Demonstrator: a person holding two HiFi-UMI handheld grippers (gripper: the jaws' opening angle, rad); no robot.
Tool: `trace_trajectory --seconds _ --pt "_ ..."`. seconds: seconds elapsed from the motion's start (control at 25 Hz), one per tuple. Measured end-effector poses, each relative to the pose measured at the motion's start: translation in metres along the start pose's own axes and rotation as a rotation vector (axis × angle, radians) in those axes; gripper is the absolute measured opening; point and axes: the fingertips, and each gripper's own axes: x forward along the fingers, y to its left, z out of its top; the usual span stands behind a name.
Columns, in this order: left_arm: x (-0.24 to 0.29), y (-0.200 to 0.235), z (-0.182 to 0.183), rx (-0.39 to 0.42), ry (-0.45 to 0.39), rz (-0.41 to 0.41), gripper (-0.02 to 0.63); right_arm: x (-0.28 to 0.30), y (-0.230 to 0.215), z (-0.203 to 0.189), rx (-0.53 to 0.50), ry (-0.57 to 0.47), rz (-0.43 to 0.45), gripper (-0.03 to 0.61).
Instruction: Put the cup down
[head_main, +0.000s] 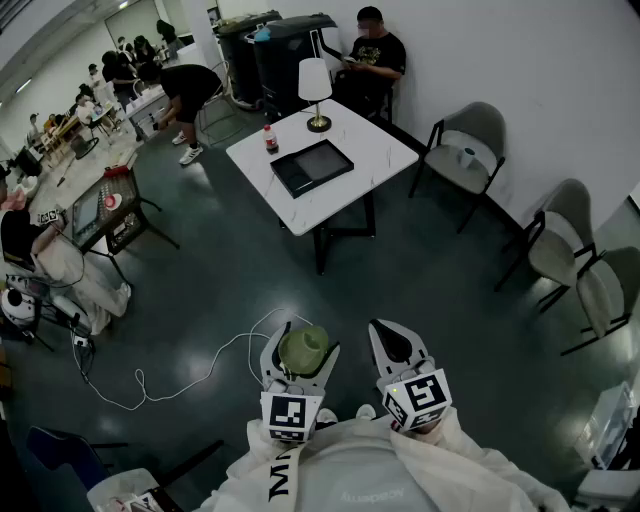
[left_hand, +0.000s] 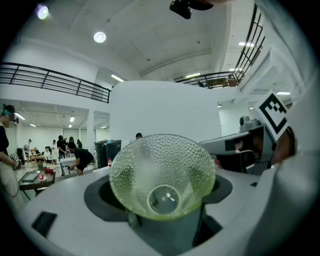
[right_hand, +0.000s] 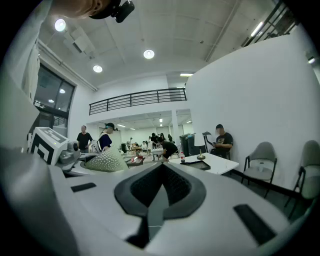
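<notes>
Two grippers sit side by side, nearly level, before the person's chest: the left gripper (head_main: 300, 345) clamps the one cup (left_hand: 162, 175), while the right gripper (head_main: 395, 340) is pressed together on nothing. The cup is pale green dimpled glass, flaring wide, held in the air well short of the single white table (head_main: 380, 150).

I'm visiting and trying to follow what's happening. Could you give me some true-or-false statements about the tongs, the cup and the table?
1. The left tongs grip a green dimpled cup. True.
2. The right tongs hold a bottle. False: they are shut and empty.
3. The cup already stands on the white table. False: it is in the left tongs, away from the table.
4. A lamp stands on the table. True.
</notes>
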Motion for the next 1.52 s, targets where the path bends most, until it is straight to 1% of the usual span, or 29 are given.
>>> trace_trajectory --seconds 0.24,0.72,0.92,1.24,1.52 --pt "0.004 -0.012 0.001 0.005 -0.001 -0.006 0.399 -0.006 -0.009 -0.011 0.026 0.009 -0.004 0.006" --pt "0.010 -0.026 0.004 0.012 0.000 -0.030 0.399 -0.015 -0.017 -0.010 0.038 0.006 -0.018 0.006" --pt "0.009 -0.036 0.005 0.012 0.004 -0.019 0.399 -0.027 -0.023 -0.010 0.043 0.005 -0.014 0.006" --pt "0.008 -0.069 0.006 0.021 0.002 0.006 0.399 -0.053 -0.042 -0.007 0.035 -0.024 0.007 0.006" --pt "0.007 -0.086 0.011 0.018 0.001 0.022 0.399 -0.068 -0.053 -0.004 0.029 -0.029 0.019 0.006"
